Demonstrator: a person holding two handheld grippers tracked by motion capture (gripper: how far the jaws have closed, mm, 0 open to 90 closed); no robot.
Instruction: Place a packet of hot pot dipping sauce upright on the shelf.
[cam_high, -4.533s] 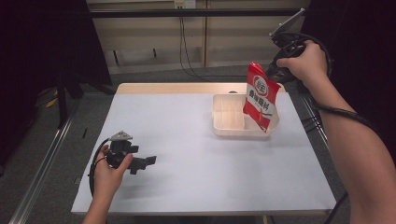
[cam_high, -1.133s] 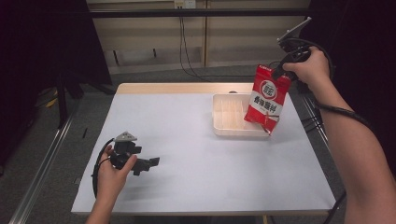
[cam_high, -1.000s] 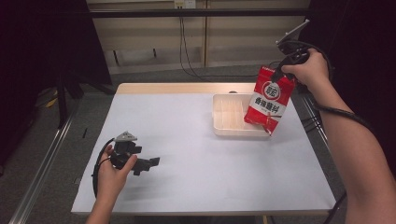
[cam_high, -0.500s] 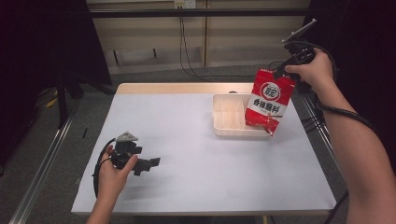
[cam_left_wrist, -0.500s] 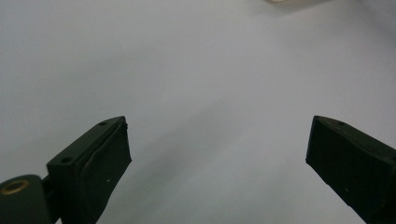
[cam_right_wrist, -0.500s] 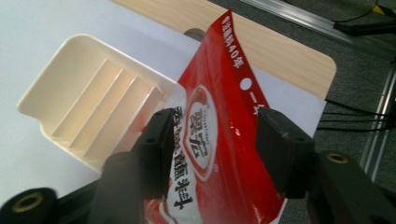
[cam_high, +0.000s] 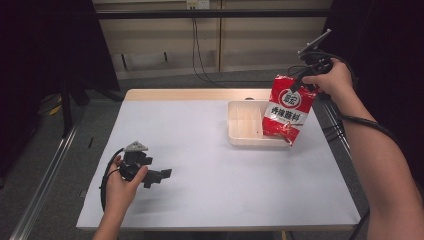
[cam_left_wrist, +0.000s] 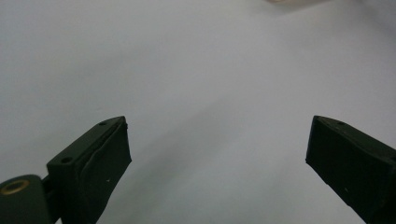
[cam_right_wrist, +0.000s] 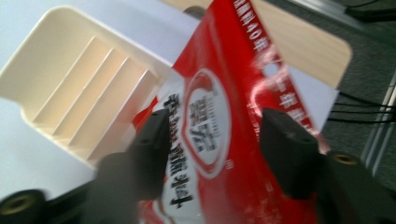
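Red glossy foil with a white round emblem and dark lettering made up the snack packet (cam_high: 288, 111), which stood tilted near the far right corner of the tabletop (cam_high: 215, 170), its lower end at the right rim of a cream plastic tray with ribbed dividers (cam_high: 246, 124). The right gripper (cam_high: 311, 67) was raised beside the packet's top edge. Its fingers (cam_right_wrist: 288, 154) stood about halfway apart and had just been opening and then closing a little; in the right gripper view the packet (cam_right_wrist: 224, 140) lay behind them, seen through the gap, and whether either pad touched it could not be told. That blurred close view also showed the tray's dividers (cam_right_wrist: 88, 102) and the tabletop's wooden far edge beyond the packet.

The left gripper (cam_high: 150, 175) rested low near the near left corner, in the person's hand. The left gripper view showed its fingers (cam_left_wrist: 93, 163) spread wide over bare pale tabletop (cam_left_wrist: 196, 84), with nothing between them.
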